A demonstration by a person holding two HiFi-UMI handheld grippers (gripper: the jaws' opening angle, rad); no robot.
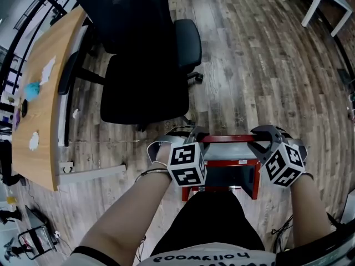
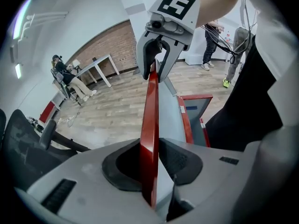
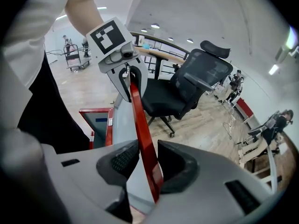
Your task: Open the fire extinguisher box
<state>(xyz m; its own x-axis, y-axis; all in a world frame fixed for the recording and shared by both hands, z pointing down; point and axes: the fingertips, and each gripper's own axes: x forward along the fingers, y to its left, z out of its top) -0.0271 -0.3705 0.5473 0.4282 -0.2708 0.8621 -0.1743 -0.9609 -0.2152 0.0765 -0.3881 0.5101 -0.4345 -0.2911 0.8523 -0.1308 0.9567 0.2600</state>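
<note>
The red fire extinguisher box [image 1: 256, 176] lies on the wooden floor right in front of me. Its lid [image 1: 230, 147], grey with a red rim, stands raised on edge. My left gripper [image 1: 195, 134] grips the lid's left end and my right gripper [image 1: 260, 134] its right end. In the left gripper view the red rim [image 2: 150, 106] runs between the pads of the left gripper [image 2: 150, 169], which press on it. In the right gripper view the rim [image 3: 139, 111] sits likewise clamped in the right gripper [image 3: 145, 164]. The open box interior [image 2: 196, 113] shows beside the lid.
A black office chair [image 1: 144, 65] stands just beyond the box, with a curved wooden desk [image 1: 41, 93] to its left. A white table [image 1: 327, 4] is at the far right. My black shorts [image 1: 213, 220] are close to the box's near side. A seated person [image 2: 70, 76] is far off.
</note>
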